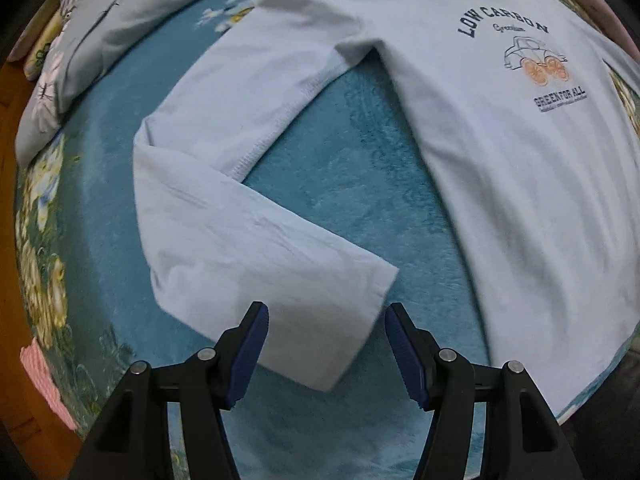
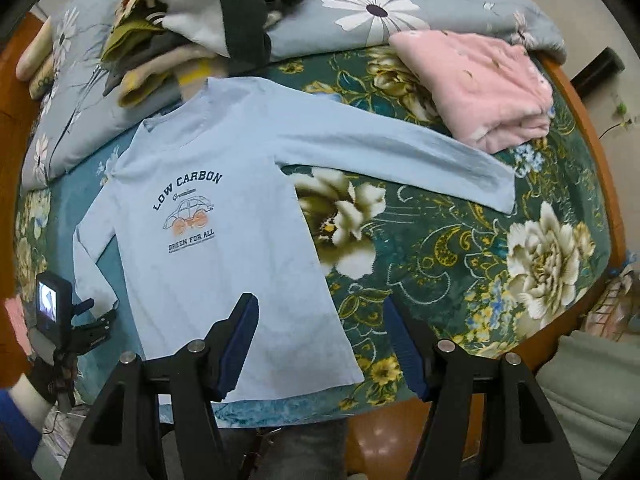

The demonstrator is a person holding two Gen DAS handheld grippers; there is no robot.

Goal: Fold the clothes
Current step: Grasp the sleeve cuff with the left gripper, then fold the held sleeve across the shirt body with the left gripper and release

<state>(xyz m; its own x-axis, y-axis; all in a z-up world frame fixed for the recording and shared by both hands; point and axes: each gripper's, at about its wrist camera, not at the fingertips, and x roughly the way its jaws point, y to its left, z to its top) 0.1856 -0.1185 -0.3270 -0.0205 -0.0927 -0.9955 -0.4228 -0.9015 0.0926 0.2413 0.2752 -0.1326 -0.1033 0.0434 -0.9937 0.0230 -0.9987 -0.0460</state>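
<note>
The left claw [image 1: 326,344] stands wide open with nothing between its blue pads, poised just over the cuff end of the bent sleeve [image 1: 256,240] of a light blue long-sleeved shirt [image 1: 500,160]; whether the pads touch the cloth cannot be told. That sleeve runs out from the shoulder, bends at the elbow and doubles back toward the claw, lying on a teal floral blanket [image 1: 340,168] that covers the bed. The shirt's body lies to the right of the sleeve, chest print up, reading LOW CARBON and GREEN FOR ALL around a small car with orange wheels. The right claw [image 2: 320,344] is also wide open and empty, set above the bottom hem of the shirt [image 2: 208,240] near its right corner, one pad over the cloth and the other over the blanket [image 2: 440,248]. From this view the shirt lies flat and face up across the bed, collar away from the claw, its other sleeve [image 2: 400,152] stretched straight out to the right, with the cuff near a folded pink garment [image 2: 480,88]. Beyond the collar sits a heap of mixed dark, yellow and grey clothes [image 2: 200,20] on a grey quilt with white daisies [image 2: 380,12]. At the left edge of this view the left claw's handle and its small camera [image 2: 54,304] show beside the bent sleeve, and the wooden bed frame [image 2: 580,120] curves round the right side
</note>
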